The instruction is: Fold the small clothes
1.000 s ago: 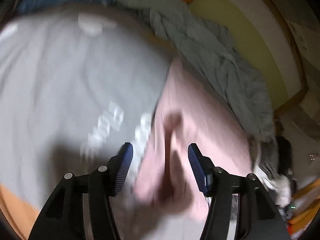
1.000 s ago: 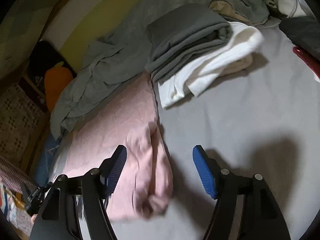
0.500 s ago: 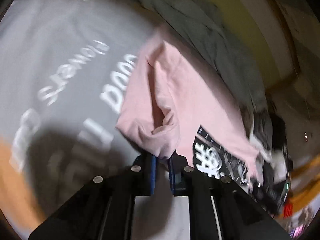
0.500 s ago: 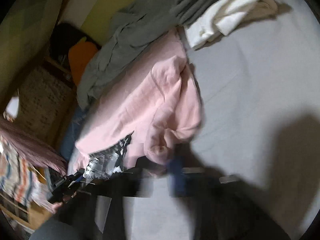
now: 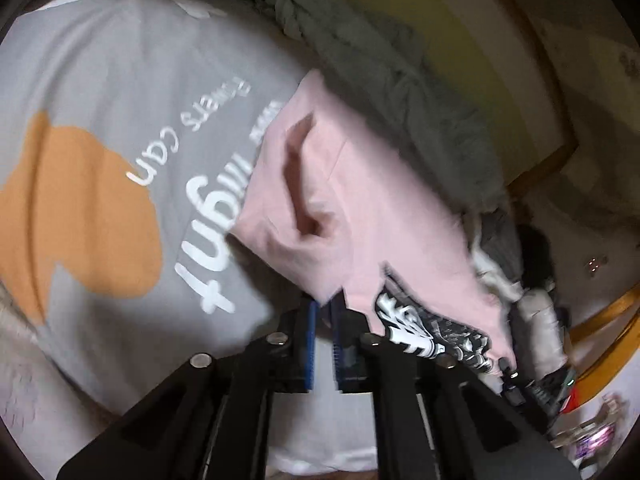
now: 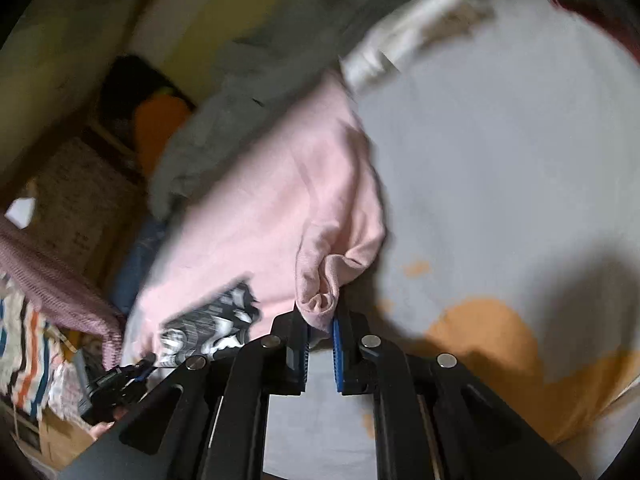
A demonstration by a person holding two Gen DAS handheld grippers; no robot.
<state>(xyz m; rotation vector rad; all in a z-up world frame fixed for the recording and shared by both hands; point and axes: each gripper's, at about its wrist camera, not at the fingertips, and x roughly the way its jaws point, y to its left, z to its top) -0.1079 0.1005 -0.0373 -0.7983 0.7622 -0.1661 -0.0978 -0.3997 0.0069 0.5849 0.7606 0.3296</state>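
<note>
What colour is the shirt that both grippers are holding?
Pale pink shirt with a black-and-white print; clearest in the right wrist view.

The pink shirt (image 5: pixel 360 208) is seen as soft matt cloth, its print (image 5: pixel 432 332) slightly glossy. Ribbed blue pads (image 6: pixel 338 352) and black matt plastic are shown on the tongs.

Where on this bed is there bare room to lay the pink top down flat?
Open grey bedsheet lies right of the pink sweatshirt, below the white folded clothes. Crowded: the crumpled grey-green blanket hems its far edge. Both the left gripper and right gripper pinch it.
</note>
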